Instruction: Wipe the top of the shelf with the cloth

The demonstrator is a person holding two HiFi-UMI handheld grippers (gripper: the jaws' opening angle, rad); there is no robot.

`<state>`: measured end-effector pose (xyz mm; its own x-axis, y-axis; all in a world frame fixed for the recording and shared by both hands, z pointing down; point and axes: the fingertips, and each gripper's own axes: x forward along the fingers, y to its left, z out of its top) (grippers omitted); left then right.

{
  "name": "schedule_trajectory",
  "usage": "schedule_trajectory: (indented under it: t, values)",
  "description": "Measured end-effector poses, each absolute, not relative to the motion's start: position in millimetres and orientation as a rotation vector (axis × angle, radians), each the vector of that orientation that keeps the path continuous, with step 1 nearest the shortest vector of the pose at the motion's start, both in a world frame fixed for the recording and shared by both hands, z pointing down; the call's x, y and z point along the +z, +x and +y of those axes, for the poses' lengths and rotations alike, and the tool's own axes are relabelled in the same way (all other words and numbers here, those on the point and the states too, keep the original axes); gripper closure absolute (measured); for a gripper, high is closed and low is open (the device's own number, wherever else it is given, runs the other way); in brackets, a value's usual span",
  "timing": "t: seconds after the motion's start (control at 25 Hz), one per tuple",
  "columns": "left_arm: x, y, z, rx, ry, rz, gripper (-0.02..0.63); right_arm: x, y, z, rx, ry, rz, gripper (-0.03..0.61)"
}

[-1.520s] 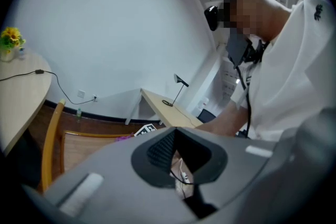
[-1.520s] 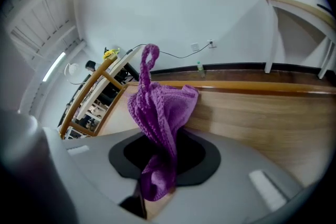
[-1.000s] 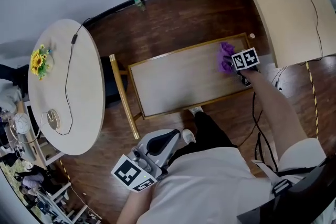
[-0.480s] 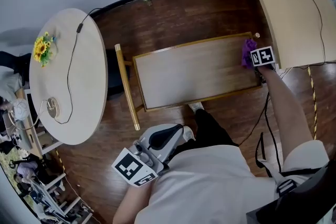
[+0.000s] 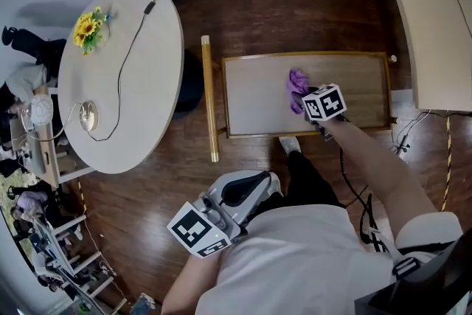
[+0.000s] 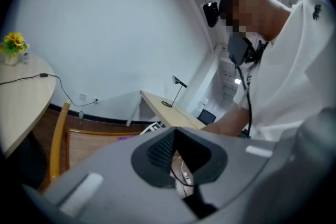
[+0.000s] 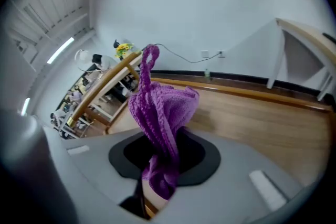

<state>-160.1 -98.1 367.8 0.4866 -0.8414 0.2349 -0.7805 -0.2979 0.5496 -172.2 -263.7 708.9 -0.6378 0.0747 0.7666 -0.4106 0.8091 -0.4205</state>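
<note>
The shelf top is a light wooden panel with a raised rim, seen from above in the head view. A purple cloth lies bunched on its middle-right part. My right gripper is shut on the cloth, its marker cube just behind. In the right gripper view the purple cloth stands up out of the right gripper over the shelf top. My left gripper hangs low by the person's body, away from the shelf. In its own view the left gripper is shut with nothing in it.
A wooden handle bar runs along the shelf's left end. A round table with sunflowers and a cable stands to the left. A desk stands at the right. The person's foot is at the shelf's near edge. Cables lie on the floor.
My right gripper has dragged the purple cloth from the shelf top's right end leftward to its middle. The head view has shifted. The left gripper stays by the body.
</note>
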Motion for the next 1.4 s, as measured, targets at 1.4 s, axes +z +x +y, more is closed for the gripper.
schedule_trajectory:
  t: [1.4]
  values:
    - [384, -143, -99, -0.07, 2.137, -1.247, 0.595, 766, -134, -267, 0.963, 0.296, -2.07, 0.48]
